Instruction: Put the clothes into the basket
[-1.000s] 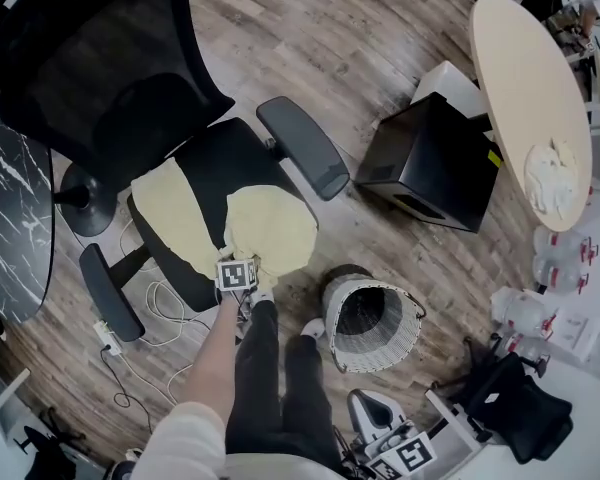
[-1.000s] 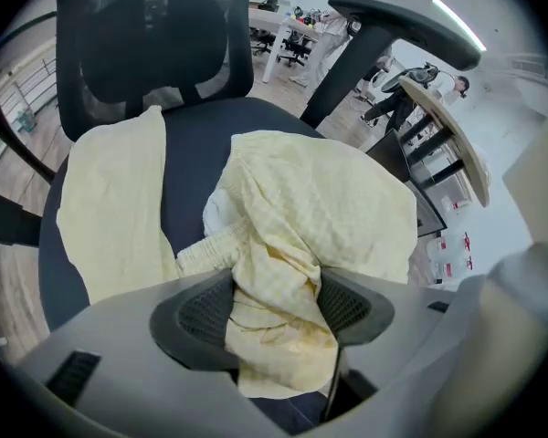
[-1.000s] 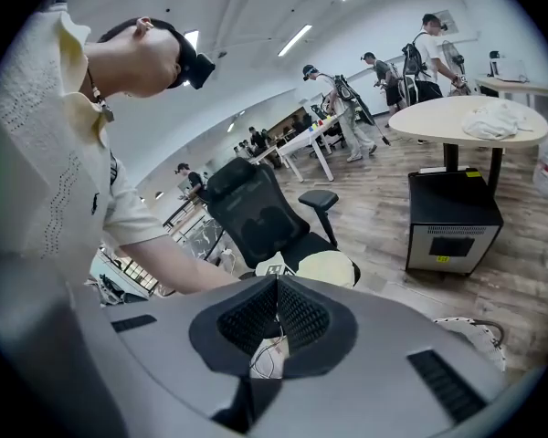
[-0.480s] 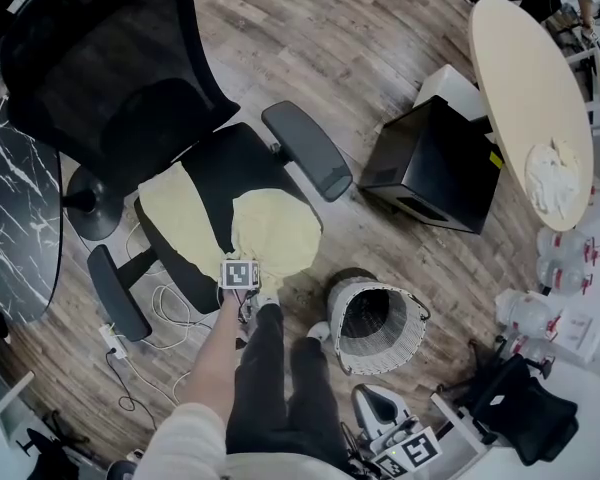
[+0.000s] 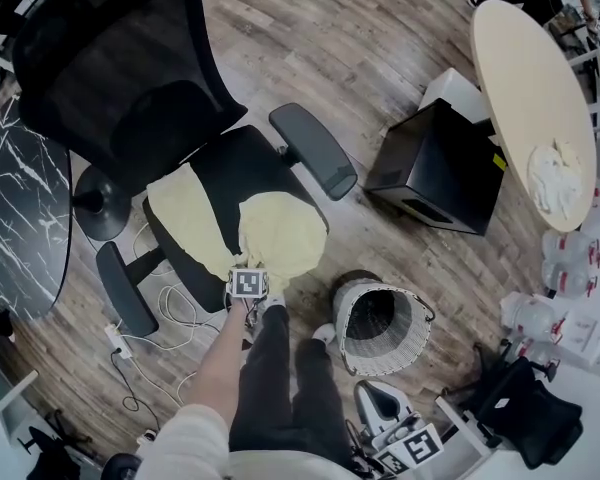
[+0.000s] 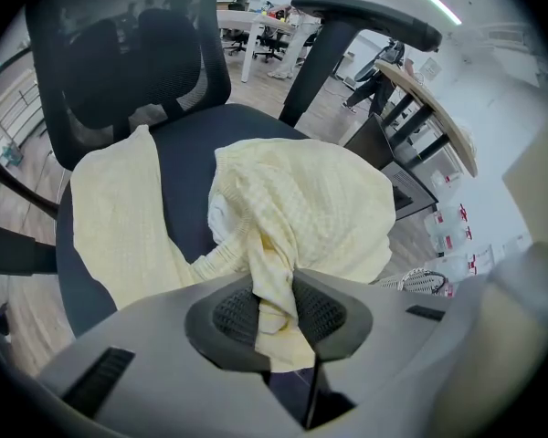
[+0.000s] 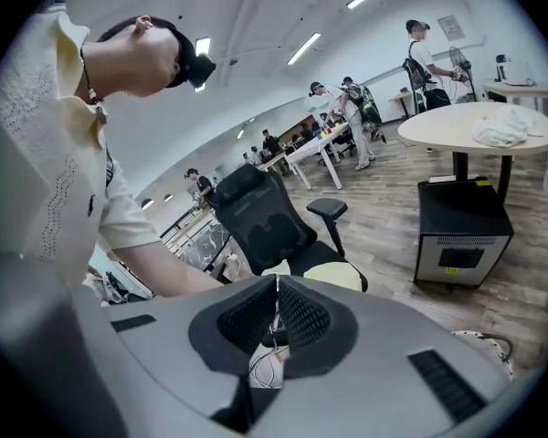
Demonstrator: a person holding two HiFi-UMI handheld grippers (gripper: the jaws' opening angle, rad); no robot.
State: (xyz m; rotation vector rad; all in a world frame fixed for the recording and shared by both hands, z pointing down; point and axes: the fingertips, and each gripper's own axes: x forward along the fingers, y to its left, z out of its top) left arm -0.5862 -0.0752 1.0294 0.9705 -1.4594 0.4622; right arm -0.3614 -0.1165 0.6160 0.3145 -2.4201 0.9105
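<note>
Left hand-held gripper (image 6: 276, 310), jaws just closed, pinches the yellow garment (image 6: 301, 203) at the front edge of the chair seat (image 5: 242, 166) (right hand-held gripper (image 7: 276, 299) idle, jaws together); next, likely, a lift toward the basket (image 5: 385, 353).

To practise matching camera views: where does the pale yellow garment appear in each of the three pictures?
Head view: pale yellow garment, centre, on the seat's front edge.
Left gripper view: large, centre.
Right gripper view: small, lower centre.
Shared landmark: the black office chair under it.

My head camera looks steeply down; my left tongs (image 6: 276, 308) view the chair (image 6: 178, 149) closely, my right tongs (image 7: 276, 322) from farther.
</note>
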